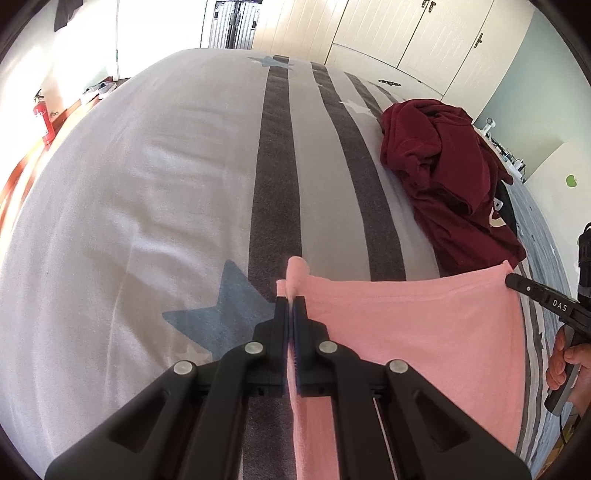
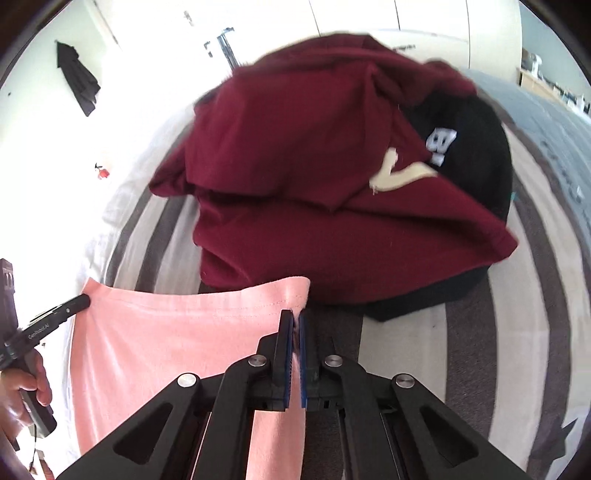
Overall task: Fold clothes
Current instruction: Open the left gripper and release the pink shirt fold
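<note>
A pink garment hangs stretched between my two grippers above the bed. My left gripper is shut on its left top corner, with a bit of pink cloth sticking out past the tips. My right gripper is shut on the other top corner of the pink garment. The right gripper also shows at the right edge of the left wrist view, and the left gripper at the left edge of the right wrist view.
A crumpled maroon garment lies on the bed's right side, over a black garment with white letters. The bed cover is grey with dark stripes and blue stars. White wardrobes stand behind.
</note>
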Demonstrator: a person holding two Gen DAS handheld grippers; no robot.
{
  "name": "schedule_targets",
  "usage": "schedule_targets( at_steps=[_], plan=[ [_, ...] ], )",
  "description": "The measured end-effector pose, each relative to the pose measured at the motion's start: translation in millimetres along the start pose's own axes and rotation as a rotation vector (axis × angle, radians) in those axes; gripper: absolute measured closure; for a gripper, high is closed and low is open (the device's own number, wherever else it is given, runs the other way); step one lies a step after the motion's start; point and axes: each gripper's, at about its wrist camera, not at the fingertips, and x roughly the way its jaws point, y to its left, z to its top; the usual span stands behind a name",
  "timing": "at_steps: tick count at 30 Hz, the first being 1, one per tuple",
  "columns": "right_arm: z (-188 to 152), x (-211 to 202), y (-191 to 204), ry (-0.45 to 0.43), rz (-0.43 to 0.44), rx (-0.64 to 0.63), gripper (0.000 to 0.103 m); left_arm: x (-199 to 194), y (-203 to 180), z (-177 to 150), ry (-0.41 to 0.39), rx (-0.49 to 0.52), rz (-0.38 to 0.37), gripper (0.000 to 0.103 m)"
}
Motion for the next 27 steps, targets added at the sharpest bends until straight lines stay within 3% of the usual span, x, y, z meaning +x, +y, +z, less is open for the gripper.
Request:
schedule_targets(
  at_steps=[6,12,14,17,19,22,24,27],
  plan=[
    [-11.8,31.1,11.2,0.057,-0.113,-0.084,0.101,19.3,9.1,-7.6,0.025,-0.058,-0.013,0.102],
    [-24.7,31.0,12.4,0.025,-0.126,-0.085,0.100,18.4,10.9,-6.1,0.006,-0.047,-0.016,0.101],
    [-26.3,29.9,13.4,0.025,-0.127,-0.078,0.100,12.7,16.5,-3.1,-0.020,-0.077,0.006,0.098],
    [-25.6,18.3,15.9,-0.008,-0.161,-0.071,0.099,-9.4,29.2,7.9,-0.081,-0.175,-0.019,0.098],
    [-20.8,-2.1,17.0,-0.072,-0.186,-0.060,0.099,-29.8,17.9,9.1,-0.106,-0.104,-0.029,0.098],
    [-15.7,-36.9,21.8,-0.133,-0.131,-0.063,0.099,-54.8,-6.6,-7.7,-0.098,0.014,-0.046,0.098],
    [-21.2,-47.8,20.3,-0.142,-0.112,-0.097,0.099,-67.1,-21.6,-26.8,-0.070,0.038,-0.082,0.098],
    [1.1,-49.2,13.2,-0.129,-0.074,-0.165,0.099,-81.4,-36.9,-70.1,-0.038,0.074,-0.113,0.098]
  ],
)
